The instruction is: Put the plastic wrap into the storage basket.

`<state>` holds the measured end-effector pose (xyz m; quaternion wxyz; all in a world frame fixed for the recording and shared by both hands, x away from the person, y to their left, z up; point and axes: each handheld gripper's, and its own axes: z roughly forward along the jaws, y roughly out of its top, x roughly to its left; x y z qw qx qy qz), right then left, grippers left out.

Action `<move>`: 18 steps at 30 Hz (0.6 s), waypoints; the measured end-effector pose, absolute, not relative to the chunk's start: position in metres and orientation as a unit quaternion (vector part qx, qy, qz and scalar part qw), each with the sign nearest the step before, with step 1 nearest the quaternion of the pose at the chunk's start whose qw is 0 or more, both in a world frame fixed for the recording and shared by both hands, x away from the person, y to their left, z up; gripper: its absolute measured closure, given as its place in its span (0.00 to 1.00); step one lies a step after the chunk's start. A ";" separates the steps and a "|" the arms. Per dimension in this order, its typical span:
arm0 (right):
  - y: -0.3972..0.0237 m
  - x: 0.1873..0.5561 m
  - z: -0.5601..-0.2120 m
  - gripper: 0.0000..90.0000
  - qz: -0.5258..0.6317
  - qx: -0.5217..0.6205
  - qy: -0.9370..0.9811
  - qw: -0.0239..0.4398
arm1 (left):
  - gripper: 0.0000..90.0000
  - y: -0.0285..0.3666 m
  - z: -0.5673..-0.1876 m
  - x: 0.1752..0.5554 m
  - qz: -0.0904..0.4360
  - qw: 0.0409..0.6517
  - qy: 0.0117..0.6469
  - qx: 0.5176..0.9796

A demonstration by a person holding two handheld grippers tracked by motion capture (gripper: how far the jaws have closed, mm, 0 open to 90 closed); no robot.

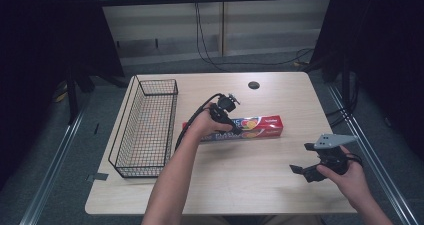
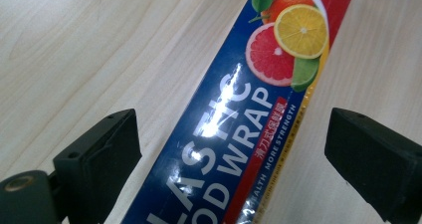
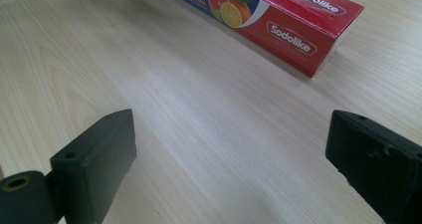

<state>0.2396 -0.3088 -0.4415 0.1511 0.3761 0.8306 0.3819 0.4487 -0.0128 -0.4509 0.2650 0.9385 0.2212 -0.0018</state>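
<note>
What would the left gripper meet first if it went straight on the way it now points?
Probably the plastic wrap box: it lies between the open jaws of the left gripper, straight ahead. Remaining gap unclear.

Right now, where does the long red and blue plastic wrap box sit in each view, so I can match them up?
High view: the red and blue plastic wrap box lies mid-table, right of the black wire basket, under the left gripper.
Left gripper view: the box runs diagonally between the open jaws.
Right gripper view: its red end is top centre, far beyond the jaws.
Shared landmark: the citrus picture on the box.
</note>
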 end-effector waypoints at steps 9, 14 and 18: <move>-0.308 0.240 -0.441 0.06 0.382 0.373 0.832 0.150 | 0.11 -0.019 -0.460 0.452 -0.009 0.253 0.214 0.943; -0.308 0.240 -0.441 0.06 0.382 0.372 0.833 0.150 | 0.16 -0.021 -0.463 0.454 -0.011 0.248 0.209 0.946; -0.308 0.240 -0.441 0.06 0.381 0.373 0.832 0.152 | 0.20 -0.023 -0.467 0.453 -0.014 0.244 0.204 0.948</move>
